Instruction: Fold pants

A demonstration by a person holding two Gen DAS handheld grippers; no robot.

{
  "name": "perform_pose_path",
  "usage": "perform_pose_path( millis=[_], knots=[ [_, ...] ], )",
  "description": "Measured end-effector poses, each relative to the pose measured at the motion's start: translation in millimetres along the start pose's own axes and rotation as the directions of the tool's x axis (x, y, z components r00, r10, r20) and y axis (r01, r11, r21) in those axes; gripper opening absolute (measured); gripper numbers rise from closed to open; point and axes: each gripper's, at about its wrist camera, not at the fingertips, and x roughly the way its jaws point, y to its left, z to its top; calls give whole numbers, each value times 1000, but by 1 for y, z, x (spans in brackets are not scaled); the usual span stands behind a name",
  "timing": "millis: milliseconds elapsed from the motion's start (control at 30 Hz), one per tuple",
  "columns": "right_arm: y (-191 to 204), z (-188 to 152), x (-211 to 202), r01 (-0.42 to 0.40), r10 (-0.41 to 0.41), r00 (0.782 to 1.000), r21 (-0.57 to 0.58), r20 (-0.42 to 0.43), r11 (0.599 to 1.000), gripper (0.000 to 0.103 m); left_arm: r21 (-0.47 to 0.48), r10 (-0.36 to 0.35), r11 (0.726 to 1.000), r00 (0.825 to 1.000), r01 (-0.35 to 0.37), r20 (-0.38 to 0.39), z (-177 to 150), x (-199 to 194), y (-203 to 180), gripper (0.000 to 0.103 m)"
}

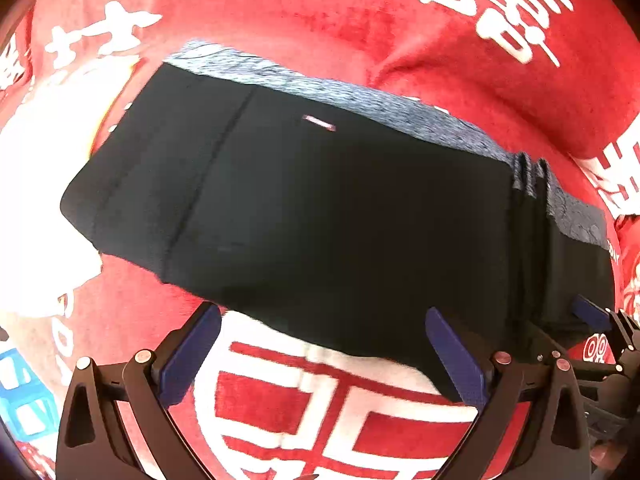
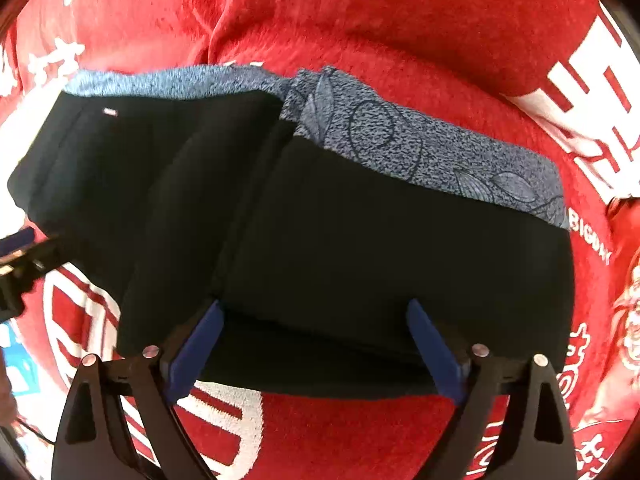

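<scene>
The black pants (image 1: 312, 208) lie folded in a compact block on a red blanket (image 1: 320, 4), with a grey-blue patterned waistband (image 1: 376, 108) along the far edge. They also show in the right wrist view (image 2: 360, 240), waistband (image 2: 420, 148) at the back. My left gripper (image 1: 322, 344) is open and empty just in front of the pants' near edge. My right gripper (image 2: 314, 340) is open, its fingers straddling the near edge of the folded pants without pinching them. The right gripper also shows at the right edge of the left wrist view (image 1: 600, 320).
The red blanket (image 2: 400, 12) with white printed characters covers the whole surface and bulges in folds behind the pants. A blue and white object (image 1: 20, 392) lies at the far left edge. The left gripper shows at the left edge of the right wrist view (image 2: 16, 256).
</scene>
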Motion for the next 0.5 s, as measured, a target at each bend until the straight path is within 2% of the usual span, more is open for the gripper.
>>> perform_pose_path(
  millis=[167,333,500],
  knots=[
    [5,2,1,30,-30,999,-3,-18,1000,96,-36,-10,999,1000,10,2,-1,0,16,103],
    [12,1,-4,21,-21,999,-1,-30,1000,96,-63,-18,998,1000,18,6,-3,-1,28,103],
    [23,3,-15,-66,66,998,5,-18,998,96,-101,-34,994,999,34,7,-5,-2,44,103]
  ],
)
